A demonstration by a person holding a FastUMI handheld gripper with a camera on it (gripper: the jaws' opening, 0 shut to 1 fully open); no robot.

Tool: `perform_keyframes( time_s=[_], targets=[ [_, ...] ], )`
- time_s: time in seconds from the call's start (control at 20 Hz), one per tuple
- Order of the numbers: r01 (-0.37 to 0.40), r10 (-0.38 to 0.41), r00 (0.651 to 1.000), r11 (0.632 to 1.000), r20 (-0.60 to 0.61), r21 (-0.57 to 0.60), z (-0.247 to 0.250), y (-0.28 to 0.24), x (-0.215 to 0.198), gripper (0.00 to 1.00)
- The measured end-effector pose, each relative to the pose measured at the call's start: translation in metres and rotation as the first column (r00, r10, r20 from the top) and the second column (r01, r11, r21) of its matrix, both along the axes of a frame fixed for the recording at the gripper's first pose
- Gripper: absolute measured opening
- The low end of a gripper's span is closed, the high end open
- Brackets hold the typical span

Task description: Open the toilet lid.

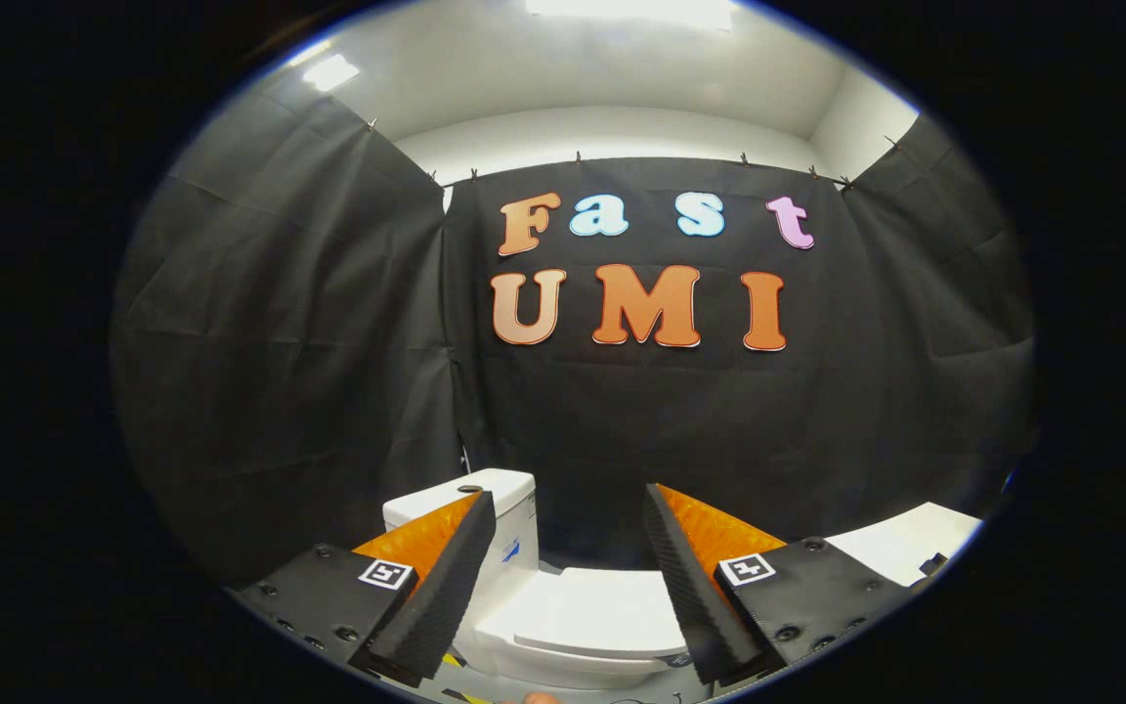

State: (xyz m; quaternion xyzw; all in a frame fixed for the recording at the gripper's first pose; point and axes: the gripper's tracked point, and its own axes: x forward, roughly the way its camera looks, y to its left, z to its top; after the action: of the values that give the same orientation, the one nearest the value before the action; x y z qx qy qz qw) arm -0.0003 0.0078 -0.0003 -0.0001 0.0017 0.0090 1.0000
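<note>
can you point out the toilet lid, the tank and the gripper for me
toilet lid point(594, 611), gripper view, on its flat closed top, seen between the fingers
tank point(514, 518), gripper view, on its front wall, behind the lid
gripper point(571, 587), gripper view, midway between its spread, open fingers

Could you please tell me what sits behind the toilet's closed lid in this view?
Behind the closed lid stands the white tank, with a dark button on top, and beyond it the black cloth wall. One finger of the open tongs covers part of the tank; nothing is gripped.
</note>
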Motion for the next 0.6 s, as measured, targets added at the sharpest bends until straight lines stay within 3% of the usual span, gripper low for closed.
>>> perform_keyframes(
  time_s=[0.6],
  targets=[
    [0.005,-0.005,1.000,1.000,-0.001,0.030,-0.0065,-0.0081,0.0028,0.98]
  ],
)
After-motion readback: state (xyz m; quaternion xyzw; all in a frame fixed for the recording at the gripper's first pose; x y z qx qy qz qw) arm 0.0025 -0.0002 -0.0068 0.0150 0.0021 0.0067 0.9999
